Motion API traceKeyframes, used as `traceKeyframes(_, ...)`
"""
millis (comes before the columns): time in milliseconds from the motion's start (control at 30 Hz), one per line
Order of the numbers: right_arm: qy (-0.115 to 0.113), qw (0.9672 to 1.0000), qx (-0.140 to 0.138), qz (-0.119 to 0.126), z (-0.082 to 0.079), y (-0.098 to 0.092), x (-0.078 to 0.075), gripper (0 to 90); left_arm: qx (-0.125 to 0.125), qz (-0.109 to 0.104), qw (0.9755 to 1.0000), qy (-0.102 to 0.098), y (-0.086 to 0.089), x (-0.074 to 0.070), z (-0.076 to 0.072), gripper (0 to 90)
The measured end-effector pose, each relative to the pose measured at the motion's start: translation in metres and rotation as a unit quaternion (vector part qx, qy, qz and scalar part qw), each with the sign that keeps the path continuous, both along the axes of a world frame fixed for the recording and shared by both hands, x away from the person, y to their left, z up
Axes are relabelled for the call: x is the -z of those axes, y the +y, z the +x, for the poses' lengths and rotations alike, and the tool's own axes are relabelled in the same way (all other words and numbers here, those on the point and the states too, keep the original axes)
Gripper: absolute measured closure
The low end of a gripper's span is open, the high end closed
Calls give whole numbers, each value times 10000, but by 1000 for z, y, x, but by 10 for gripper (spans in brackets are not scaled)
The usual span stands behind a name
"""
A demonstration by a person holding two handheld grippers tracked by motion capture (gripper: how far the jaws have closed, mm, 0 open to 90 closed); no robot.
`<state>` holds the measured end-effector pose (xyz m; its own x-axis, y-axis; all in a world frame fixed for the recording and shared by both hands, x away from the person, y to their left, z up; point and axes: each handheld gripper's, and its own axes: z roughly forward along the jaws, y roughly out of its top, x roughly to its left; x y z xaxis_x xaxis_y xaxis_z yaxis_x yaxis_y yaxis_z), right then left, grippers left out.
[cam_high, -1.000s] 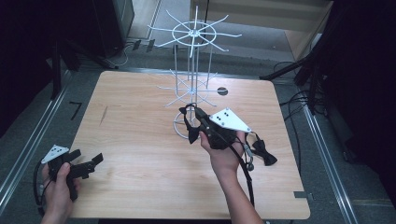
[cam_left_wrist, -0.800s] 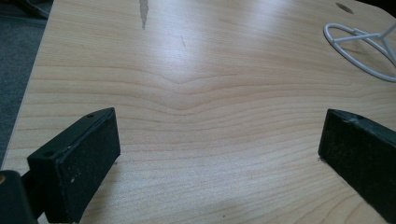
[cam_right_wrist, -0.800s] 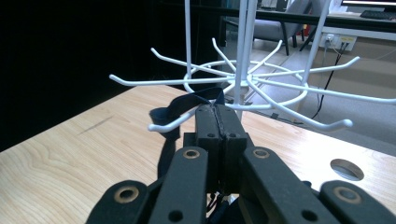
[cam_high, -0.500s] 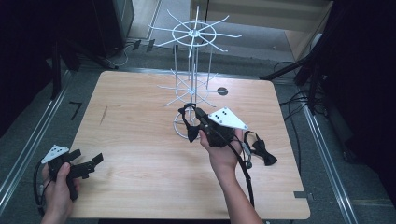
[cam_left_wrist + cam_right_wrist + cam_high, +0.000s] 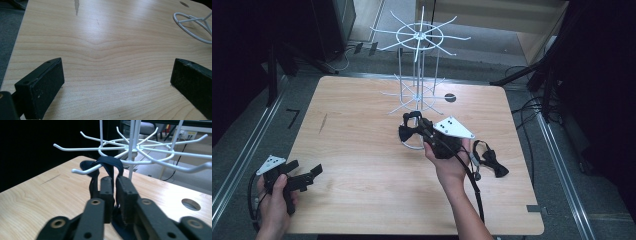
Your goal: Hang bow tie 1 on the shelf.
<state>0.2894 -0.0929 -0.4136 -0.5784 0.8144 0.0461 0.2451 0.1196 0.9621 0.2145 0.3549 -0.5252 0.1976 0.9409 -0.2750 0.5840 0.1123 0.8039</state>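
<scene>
bow tie (image 5: pixel 110 163) strap looped over a lower prong of the white wire rack (image 5: pixel 417 95), right hand-held gripper (image 5: pixel 114 195) clamped on it; second bow tie (image 5: pixel 493 163) waits right of the rack; left hand-held gripper (image 5: pixel 117 82) apart, empty.

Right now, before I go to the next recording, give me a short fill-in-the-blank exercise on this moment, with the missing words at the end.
1. The right gripper is shut on the dark strap of a ____ tie.
2. That strap is looped over a prong of the white wire ____.
3. The left gripper has its jaws ____ over bare table.
4. A second bow tie lies on the table beside the person's ____ hand.

Missing words: bow; rack; open; right
</scene>
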Motion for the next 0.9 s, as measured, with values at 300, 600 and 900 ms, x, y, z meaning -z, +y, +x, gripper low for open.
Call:
traceKeyframes(300,-41,9999,-109,36,-4,-11,2,520,2,8,10000,0,0,0,0,0)
traceKeyframes(600,-41,9998,-215,-36,-10,-18,6,412,-3,-4,10000,-7,0,0,0,0)
traceKeyframes(900,-12,9999,-154,-57,-18,-39,13,359,-5,4,10000,1,0,0,-1,0)
